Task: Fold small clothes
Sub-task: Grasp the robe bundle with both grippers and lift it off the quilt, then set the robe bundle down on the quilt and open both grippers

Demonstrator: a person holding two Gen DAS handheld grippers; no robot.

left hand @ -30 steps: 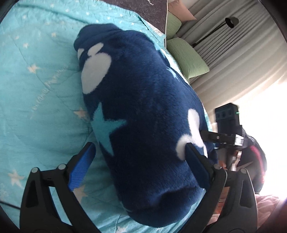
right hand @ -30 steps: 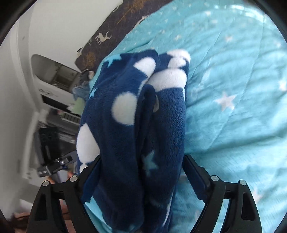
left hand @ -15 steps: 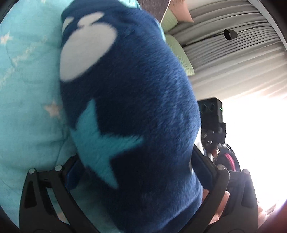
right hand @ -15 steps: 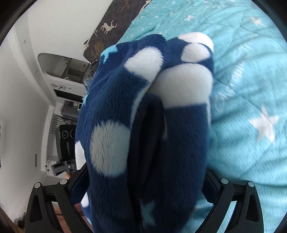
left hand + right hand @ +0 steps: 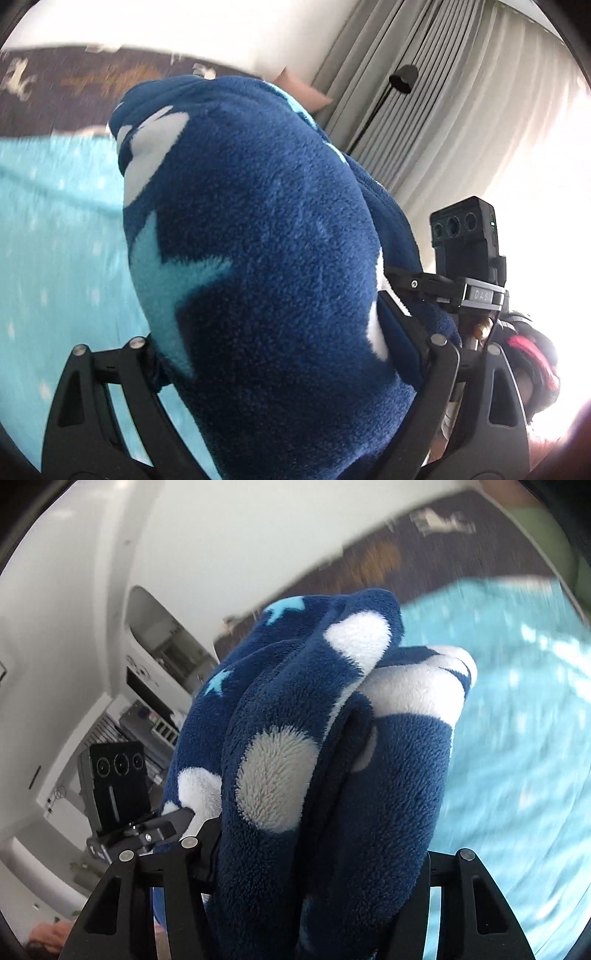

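Observation:
A folded navy fleece garment (image 5: 266, 258) with white dots and pale blue stars fills both views. My left gripper (image 5: 273, 354) is shut on one end of the bundle, which bulges between its black fingers and hides the pads. My right gripper (image 5: 317, 853) is shut on the other end of the garment (image 5: 332, 768), where the folded layers show edge-on. The bundle is held up off the turquoise star-print bedspread (image 5: 55, 229). The right gripper's body shows at the right of the left wrist view (image 5: 465, 258).
The bedspread (image 5: 517, 738) lies below. A dark deer-print blanket (image 5: 74, 88) lies at the bed's far end, with a pink pillow (image 5: 306, 92). Grey curtains and a black floor lamp (image 5: 402, 79) stand to the right. White shelving (image 5: 155, 672) stands to the left.
Both grippers have closed onto the bundle and lifted it off the bedspread. The views have tilted up, so wall and curtains now show behind it.

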